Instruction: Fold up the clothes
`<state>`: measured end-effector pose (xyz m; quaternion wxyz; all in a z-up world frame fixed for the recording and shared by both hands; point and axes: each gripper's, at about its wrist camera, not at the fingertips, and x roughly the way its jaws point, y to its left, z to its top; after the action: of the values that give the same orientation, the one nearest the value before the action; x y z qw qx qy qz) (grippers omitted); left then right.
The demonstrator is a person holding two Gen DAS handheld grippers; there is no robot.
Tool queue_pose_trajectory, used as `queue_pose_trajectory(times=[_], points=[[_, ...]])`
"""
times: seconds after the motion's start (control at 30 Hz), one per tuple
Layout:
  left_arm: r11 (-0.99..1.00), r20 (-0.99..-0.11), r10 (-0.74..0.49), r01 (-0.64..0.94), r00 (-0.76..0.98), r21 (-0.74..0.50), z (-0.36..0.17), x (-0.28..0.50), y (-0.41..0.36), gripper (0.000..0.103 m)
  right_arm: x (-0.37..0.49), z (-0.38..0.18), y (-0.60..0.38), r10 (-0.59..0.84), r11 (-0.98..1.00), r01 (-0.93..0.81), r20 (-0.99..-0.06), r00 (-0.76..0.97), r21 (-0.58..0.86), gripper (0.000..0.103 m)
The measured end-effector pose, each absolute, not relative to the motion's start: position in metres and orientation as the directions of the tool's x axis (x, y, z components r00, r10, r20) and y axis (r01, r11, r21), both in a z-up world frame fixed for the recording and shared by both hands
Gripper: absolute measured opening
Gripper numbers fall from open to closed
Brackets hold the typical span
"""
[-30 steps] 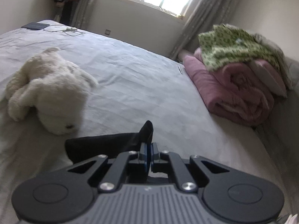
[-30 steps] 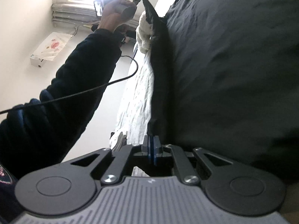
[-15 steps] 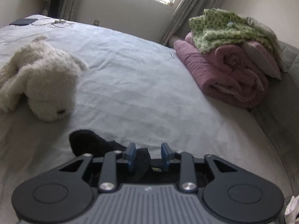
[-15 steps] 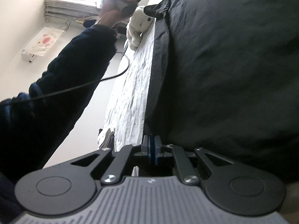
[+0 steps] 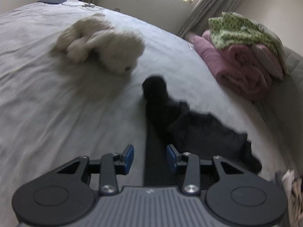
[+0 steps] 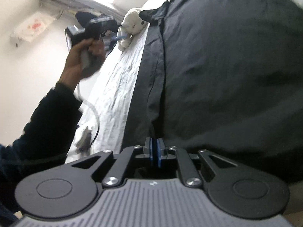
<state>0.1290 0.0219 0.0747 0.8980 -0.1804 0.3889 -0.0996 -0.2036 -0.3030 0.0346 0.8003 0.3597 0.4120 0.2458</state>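
Note:
A black garment (image 5: 181,121) lies on the grey bed sheet (image 5: 56,113), its narrow end reaching toward the plush toy. My left gripper (image 5: 150,158) hovers above its near strip, open, with nothing between the blue pads. In the right wrist view the same black garment (image 6: 227,66) fills the right side, spread over the bed. My right gripper (image 6: 155,154) is shut on the garment's near edge. The left gripper (image 6: 98,26) shows there too, held in a person's hand (image 6: 81,62) away from the cloth.
A white plush toy (image 5: 102,41) lies on the bed beyond the garment. Rolled pink blankets (image 5: 240,70) with a green patterned cloth (image 5: 240,30) on top sit at the right by the curtain. A dark tablet and cables (image 5: 55,1) rest at the far end.
My left gripper opened and let go of the garment's corner, then lifted and pulled back. The released end now lies on the sheet. The right gripper kept its hold.

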Motion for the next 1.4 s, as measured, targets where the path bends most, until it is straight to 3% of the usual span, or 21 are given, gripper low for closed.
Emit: queue_pose_trajectory(times=[0.33,0.5,0.73,0.83,0.93,1.0,1.03,1.07,1.23,1.33,1.4], points=[[0.931,-0.753,-0.32,0.043,0.575,-0.362,0.044,0.03,0.032,0.043,-0.186,0.05,-0.294,0.663,0.7,-0.163,-0.548,0.511,0.695,0.014],[0.934,-0.759,-0.327,0.072,0.563,-0.349,0.039,-0.015,0.04,0.043,-0.181,0.053,-0.276,0.66,0.724,-0.209,-0.572,0.487,0.657,0.015],[0.955,-0.774,-0.294,0.143,0.56,-0.259,0.035,-0.06,0.027,0.043,-0.175,0.067,-0.246,0.55,0.835,-0.318,-0.651,0.523,0.449,0.015],[0.958,-0.772,-0.288,0.159,0.567,-0.24,0.036,-0.079,0.024,0.043,-0.17,0.063,-0.236,0.501,0.865,-0.332,-0.693,0.519,0.377,0.025],[0.954,-0.767,-0.301,0.173,0.567,-0.247,0.036,-0.099,0.023,0.042,-0.17,0.06,-0.227,0.455,0.886,-0.348,-0.715,0.53,0.305,0.025],[0.946,-0.766,-0.325,0.195,0.554,-0.261,0.034,-0.109,0.022,0.039,-0.171,0.06,-0.219,0.407,0.905,-0.352,-0.728,0.552,0.239,0.01],[0.941,-0.766,-0.339,0.208,0.546,-0.268,0.033,-0.114,0.021,0.03,-0.171,0.059,-0.218,0.391,0.911,-0.347,-0.73,0.56,0.222,0.004],[0.936,-0.766,-0.352,0.22,0.538,-0.275,0.033,-0.118,0.02,0.025,-0.171,0.059,-0.219,0.387,0.915,-0.332,-0.731,0.562,0.229,0.004],[0.915,-0.765,-0.398,0.276,0.507,-0.293,0.025,-0.134,0.015,0.023,-0.17,0.047,-0.254,0.457,0.882,-0.18,-0.7,0.549,0.435,0.003],[0.921,-0.768,-0.385,0.26,0.512,-0.289,0.023,-0.135,0.017,0.003,-0.167,0.038,-0.271,0.521,0.82,-0.1,-0.661,0.539,0.564,0.004],[0.912,-0.764,-0.41,0.219,0.498,-0.347,0.025,-0.133,0.027,0.002,-0.168,0.036,-0.278,0.569,0.766,-0.066,-0.627,0.532,0.639,0.004]])
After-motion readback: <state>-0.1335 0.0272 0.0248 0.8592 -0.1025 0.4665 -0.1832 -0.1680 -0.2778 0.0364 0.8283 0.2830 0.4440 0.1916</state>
